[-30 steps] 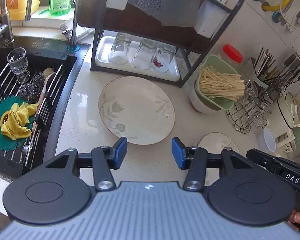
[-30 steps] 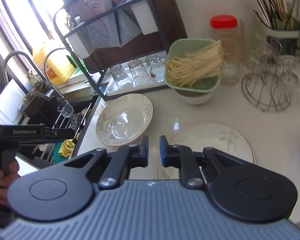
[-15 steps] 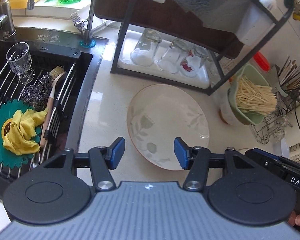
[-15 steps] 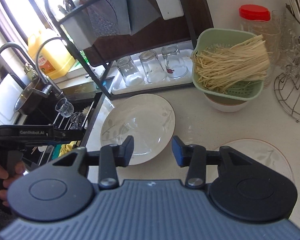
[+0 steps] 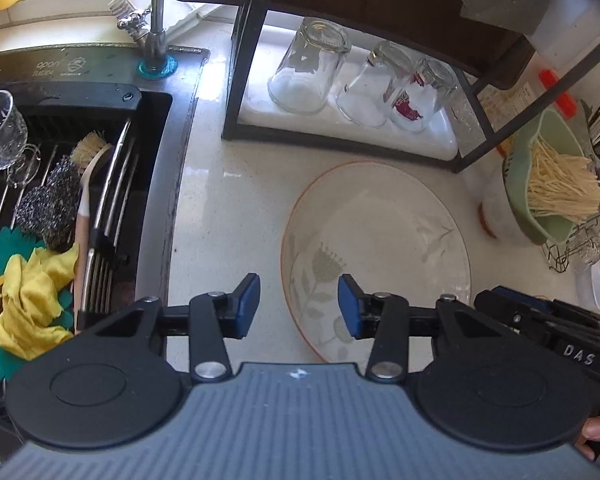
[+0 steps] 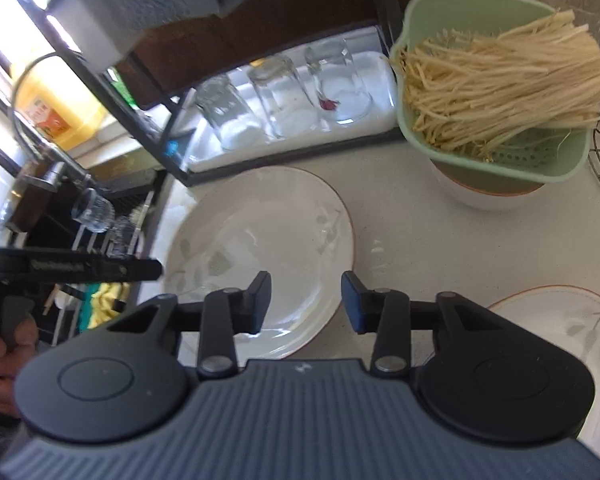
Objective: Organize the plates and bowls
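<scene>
While both grippers near the plate (image 6: 260, 248), right gripper (image 6: 305, 304) has opened, seemingly empty.

We hold our left black two-finger gripper (image 5: 299, 305) with its blue-padded jaws spread wide, gripping nothing. Our right black two-finger gripper (image 6: 305, 302) is likewise spread and unloaded. In its view, our left hand (image 6: 5, 356) shows at nine o'clock.
</scene>
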A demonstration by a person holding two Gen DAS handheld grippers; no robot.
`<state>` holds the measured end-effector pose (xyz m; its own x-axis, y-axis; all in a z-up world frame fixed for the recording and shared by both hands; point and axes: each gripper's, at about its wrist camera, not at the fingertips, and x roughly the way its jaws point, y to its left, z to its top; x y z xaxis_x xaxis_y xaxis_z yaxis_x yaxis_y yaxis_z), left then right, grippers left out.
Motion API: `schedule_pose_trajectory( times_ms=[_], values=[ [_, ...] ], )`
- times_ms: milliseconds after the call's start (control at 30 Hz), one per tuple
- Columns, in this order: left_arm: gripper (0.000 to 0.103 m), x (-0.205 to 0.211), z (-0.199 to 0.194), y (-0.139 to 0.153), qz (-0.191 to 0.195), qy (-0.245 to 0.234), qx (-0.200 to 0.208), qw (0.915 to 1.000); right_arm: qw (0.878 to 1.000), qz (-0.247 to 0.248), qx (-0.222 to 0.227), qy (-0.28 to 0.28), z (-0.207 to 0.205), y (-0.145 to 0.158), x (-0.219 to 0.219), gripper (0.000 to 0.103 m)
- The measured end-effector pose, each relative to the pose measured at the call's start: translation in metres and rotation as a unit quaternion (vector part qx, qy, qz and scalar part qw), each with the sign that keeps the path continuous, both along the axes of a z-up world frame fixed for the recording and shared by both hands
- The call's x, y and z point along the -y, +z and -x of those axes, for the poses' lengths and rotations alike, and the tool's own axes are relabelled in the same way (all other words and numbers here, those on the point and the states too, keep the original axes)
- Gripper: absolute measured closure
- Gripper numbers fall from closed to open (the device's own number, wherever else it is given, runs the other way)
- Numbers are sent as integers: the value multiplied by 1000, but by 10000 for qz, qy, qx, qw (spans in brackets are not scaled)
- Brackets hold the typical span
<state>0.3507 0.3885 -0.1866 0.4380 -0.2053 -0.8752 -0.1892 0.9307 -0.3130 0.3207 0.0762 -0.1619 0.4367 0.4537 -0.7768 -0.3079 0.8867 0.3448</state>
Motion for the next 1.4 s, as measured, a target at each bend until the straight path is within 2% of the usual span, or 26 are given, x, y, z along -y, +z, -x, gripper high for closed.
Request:
schedule_pose_trajectory(
  times_ms=[200,333,400,600,700,800,933,1067,1133,1400],
  values=[
    [58,-5,-20,-15,80,-105,-201,9997,9996,87,-156,-218,-13,-15,-2,70],
    [58,-2,-27,-25,123,-272,-331,9990,9994,81,-266,-222,-22,-23,-2,75],
    [58,2,-28,-28,86,-344,-354,9987,9994,238,-212,-160,-24,-25,-6,79],
    [58,6,-35,-37,163,-408,-380,9983,9991,322,-251,-81,-30,-33,-11,81],
    [58,5,-38,-38,238,-417,-308,9984,9990,359,-257,-11,-33,-36,-15,81],
    [58,5,-42,-39,259,-436,-303,9983,9994,186,-285,-11,-37,-41,-12,81],
    [58,8,-40,-35,72,-487,-213,9986,9992,68,-401,-24,-42,-42,-12,81],
    [58,8,-34,-38,178,-433,-375,9982,9996,32,-283,42,-40,-35,-11,81],
    [58,10,-31,-40,115,-470,-430,9979,9996,-25,-259,133,-40,-31,-8,81],
    [58,25,-23,-30,232,-562,-389,9974,9989,-155,-376,237,-31,-27,13,81]
  ],
)
